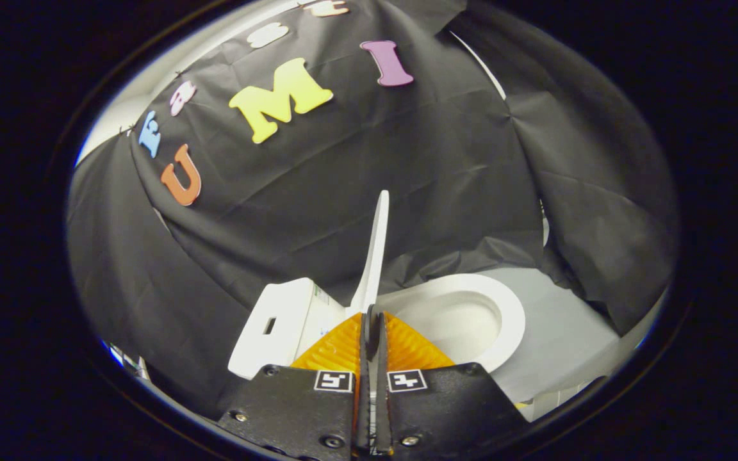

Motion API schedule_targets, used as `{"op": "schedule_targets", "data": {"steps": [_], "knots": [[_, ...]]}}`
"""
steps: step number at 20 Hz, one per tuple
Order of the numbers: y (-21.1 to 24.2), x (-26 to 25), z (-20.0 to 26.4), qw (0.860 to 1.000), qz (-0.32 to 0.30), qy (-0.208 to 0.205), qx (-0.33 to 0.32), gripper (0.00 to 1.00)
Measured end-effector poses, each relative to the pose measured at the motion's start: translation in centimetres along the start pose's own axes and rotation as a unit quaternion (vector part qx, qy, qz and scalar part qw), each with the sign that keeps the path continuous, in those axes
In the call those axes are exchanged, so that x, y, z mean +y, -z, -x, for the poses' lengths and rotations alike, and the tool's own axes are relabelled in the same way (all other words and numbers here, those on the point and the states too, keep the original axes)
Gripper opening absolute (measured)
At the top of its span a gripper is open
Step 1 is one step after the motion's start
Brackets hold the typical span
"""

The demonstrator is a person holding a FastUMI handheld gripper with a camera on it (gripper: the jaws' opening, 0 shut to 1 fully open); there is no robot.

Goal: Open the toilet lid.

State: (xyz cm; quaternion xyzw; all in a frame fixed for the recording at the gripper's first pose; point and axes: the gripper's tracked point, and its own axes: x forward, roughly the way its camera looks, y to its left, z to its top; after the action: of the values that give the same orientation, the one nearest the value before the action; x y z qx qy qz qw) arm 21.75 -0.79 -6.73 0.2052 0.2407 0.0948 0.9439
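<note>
Black cloth draped the booth behind a white toilet (471,320) on a pale floor (567,346). At the claw (372,320), the fingers were pinched nearly together on the lower edge of the toilet lid (374,256), which stood almost upright, seen edge-on, its long axis running toward 12 o'clock from the tips. The cistern (279,320) lay at 10 o'clock, the open seat ring at 2 o'clock. Judging from this, the lid was nearly fully raised.

White toilet lid (374,250) raised upright, seen edge-on, beside open oval seat (503,307) and bowl.
</note>
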Motion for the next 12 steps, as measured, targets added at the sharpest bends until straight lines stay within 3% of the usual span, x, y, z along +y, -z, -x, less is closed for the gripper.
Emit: {"op": "schedule_targets", "data": {"steps": [12], "knots": [[0.13, 0.19, -0.12, 0.999, 0.041, -0.011, -0.008, 0.07]]}}
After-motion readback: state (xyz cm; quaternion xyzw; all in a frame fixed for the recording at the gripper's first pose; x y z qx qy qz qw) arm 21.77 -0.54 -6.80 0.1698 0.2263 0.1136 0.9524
